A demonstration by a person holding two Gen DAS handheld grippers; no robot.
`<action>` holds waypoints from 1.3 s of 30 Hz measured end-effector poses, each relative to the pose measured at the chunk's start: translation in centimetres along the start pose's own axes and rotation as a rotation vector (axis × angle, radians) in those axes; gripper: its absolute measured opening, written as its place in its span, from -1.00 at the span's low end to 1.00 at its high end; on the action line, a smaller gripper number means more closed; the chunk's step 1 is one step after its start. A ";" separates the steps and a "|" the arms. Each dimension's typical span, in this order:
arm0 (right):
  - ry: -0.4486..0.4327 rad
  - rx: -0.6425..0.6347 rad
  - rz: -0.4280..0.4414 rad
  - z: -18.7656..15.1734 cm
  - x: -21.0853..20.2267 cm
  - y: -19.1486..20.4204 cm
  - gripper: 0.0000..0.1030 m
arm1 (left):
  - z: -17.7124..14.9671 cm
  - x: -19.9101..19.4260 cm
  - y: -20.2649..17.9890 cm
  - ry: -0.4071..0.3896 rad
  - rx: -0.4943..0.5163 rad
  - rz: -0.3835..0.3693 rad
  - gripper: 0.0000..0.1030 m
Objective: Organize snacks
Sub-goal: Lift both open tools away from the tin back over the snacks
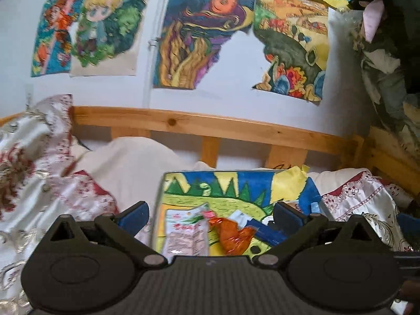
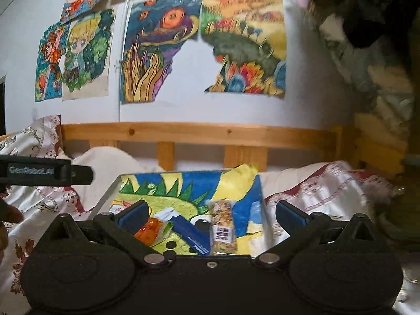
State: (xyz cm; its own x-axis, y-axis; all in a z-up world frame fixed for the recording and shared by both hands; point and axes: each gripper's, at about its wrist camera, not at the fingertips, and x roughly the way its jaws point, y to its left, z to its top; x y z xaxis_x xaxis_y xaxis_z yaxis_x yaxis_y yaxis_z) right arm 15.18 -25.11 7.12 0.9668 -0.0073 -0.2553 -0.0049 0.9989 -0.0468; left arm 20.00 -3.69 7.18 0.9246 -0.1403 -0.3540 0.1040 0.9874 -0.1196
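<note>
— Both tongs, left tongs [image 1: 210, 216] and right tongs [image 2: 211, 216], spread wide, holding nothing?
— Yes; snacks [image 2: 223, 225] lie on the painted board [image 2: 236, 183] on the bed, probably sorted there.

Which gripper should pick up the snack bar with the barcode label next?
Probably the right gripper: the snack bar lies between its open fingers. The left wrist view doesn't show the bar; the left gripper frames other packets.

White pouch [image 1: 185, 232], red print. Orange wrapper [image 1: 233, 233]. Dark blue packet [image 2: 193, 232]. Speckled bar [image 2: 223, 227]. Yellow-green-blue drawing [image 1: 223, 186]. White floral bedding [image 1: 39, 183], red trim. Honey wood rail [image 1: 210, 124].
</note>
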 end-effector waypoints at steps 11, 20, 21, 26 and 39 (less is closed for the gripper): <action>-0.042 -0.038 -0.057 -0.1 -5.8 2.0 0.99 | -1.8 -5.5 3.7 0.001 -0.017 0.007 0.99; -0.018 0.000 -0.079 -1.6 -8.9 3.7 0.99 | -3.7 -9.5 5.2 -0.012 0.048 0.021 0.99; -0.012 -0.001 -0.080 -1.8 -9.1 3.9 0.99 | -4.1 -9.8 5.3 -0.012 0.056 0.024 0.99; 0.039 -0.012 -0.068 -3.2 -10.0 4.7 0.99 | -5.9 -10.3 5.7 0.044 0.067 0.014 0.99; 0.138 -0.055 -0.075 -6.5 -10.5 5.6 0.99 | -9.1 -8.8 5.3 0.176 0.100 0.000 0.99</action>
State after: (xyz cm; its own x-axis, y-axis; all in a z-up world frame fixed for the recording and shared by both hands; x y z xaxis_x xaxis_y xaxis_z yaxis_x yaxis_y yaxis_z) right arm 3.38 -19.72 3.24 0.9208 -0.0917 -0.3791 0.0482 0.9913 -0.1228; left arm 9.05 2.11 1.20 0.8471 -0.1422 -0.5121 0.1479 0.9885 -0.0299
